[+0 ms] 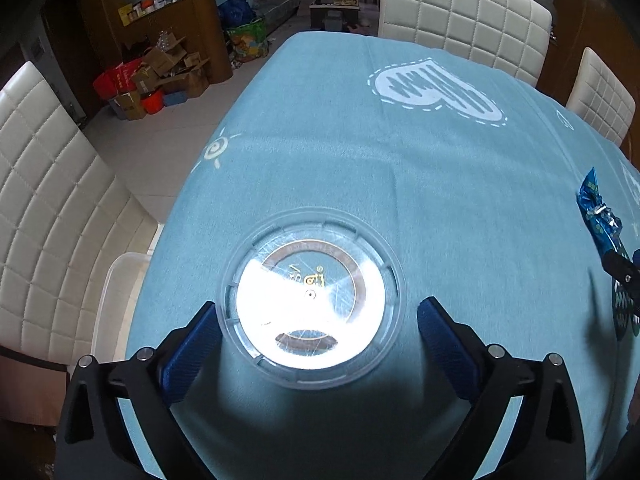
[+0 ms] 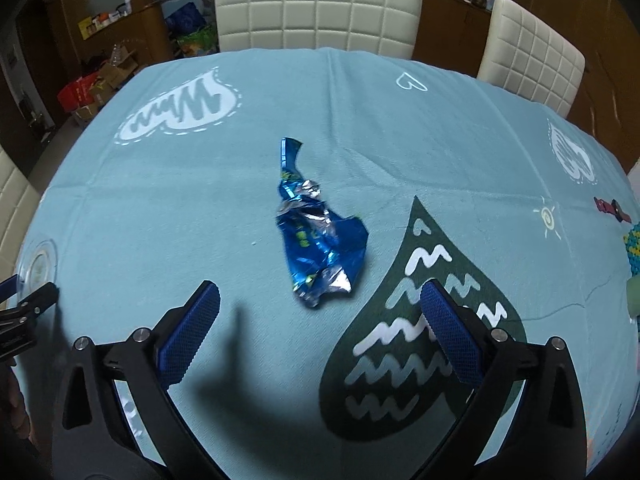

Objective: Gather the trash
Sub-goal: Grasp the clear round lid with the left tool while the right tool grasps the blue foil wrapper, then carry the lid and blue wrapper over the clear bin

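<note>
A clear round plastic lid (image 1: 312,300) lies flat on the light blue tablecloth (image 1: 360,168). My left gripper (image 1: 319,310) hangs over it, open wide, one blue pad on either side of the lid; the left pad's tip overlaps the rim, and I cannot tell if it touches. A crumpled blue foil wrapper (image 2: 316,236) lies mid-table. My right gripper (image 2: 320,292) is open just short of the wrapper's near end, nothing between its pads. The wrapper (image 1: 600,216) also shows at the left wrist view's right edge, the lid (image 2: 38,264) at the right wrist view's left edge.
White quilted chairs (image 1: 460,12) (image 2: 320,4) stand around the table. A clear plastic bin (image 1: 120,280) sits beside the table's left edge. Cardboard boxes and red bags (image 1: 152,80) clutter the floor beyond. A small dark red object (image 2: 608,208) and something green (image 2: 634,292) lie far right.
</note>
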{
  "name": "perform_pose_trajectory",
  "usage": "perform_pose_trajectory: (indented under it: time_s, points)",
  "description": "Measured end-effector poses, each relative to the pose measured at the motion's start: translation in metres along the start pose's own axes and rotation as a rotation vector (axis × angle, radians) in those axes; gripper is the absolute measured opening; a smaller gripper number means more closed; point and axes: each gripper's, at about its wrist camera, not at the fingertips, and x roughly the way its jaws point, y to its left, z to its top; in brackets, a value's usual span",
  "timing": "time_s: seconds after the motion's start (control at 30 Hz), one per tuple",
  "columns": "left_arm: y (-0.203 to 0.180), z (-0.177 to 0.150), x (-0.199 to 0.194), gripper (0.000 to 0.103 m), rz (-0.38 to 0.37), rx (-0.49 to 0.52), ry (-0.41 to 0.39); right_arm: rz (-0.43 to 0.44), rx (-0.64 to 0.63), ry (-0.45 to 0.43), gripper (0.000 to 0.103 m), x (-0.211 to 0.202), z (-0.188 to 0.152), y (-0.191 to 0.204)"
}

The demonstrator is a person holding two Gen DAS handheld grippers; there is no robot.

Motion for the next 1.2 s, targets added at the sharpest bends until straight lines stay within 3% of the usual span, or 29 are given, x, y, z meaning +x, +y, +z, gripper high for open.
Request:
perform_pose_trajectory:
  time_s: [0.13, 0.2, 0.27, 0.3, 0.33, 0.37, 0.5, 0.87, 1.2]
  points:
    - [-0.002, 0.003, 0.001, 0.096, 0.002, -0.001, -0.014, -0.004, 0.01, -0.004, 0.099, 0.01, 0.006, -0.003]
    - [-0.002, 0.003, 0.001, 0.096, 0.001, 0.002, -0.016, 0.003, 0.007, -0.014, 0.093, 0.013, 0.007, -0.002]
    - [-0.003, 0.003, 0.001, 0.095, 0.0, 0.003, -0.017, 0.016, -0.019, -0.003, 0.064, 0.016, 0.007, 0.004]
    - [-0.003, 0.003, 0.0, 0.093, -0.002, 0.005, -0.02, 0.029, -0.032, 0.005, 0.059, 0.017, 0.006, 0.007]
    - [-0.004, 0.003, -0.001, 0.091, -0.005, 0.009, -0.023, 0.034, -0.034, -0.01, 0.042, 0.014, 0.005, 0.011]
    - [-0.006, 0.002, -0.002, 0.086, -0.01, 0.019, -0.029, 0.047, -0.042, -0.009, 0.036, 0.013, 0.004, 0.013]
    - [-0.016, -0.003, -0.008, 0.085, -0.02, 0.059, -0.029, 0.073, -0.093, -0.007, 0.032, 0.003, -0.005, 0.027]
    - [-0.027, -0.022, -0.047, 0.085, -0.051, 0.114, -0.081, 0.155, -0.18, -0.027, 0.032, -0.045, -0.037, 0.057]
    - [-0.016, -0.047, -0.085, 0.085, -0.025, 0.134, -0.131, 0.195, -0.228, -0.06, 0.032, -0.084, -0.057, 0.076]
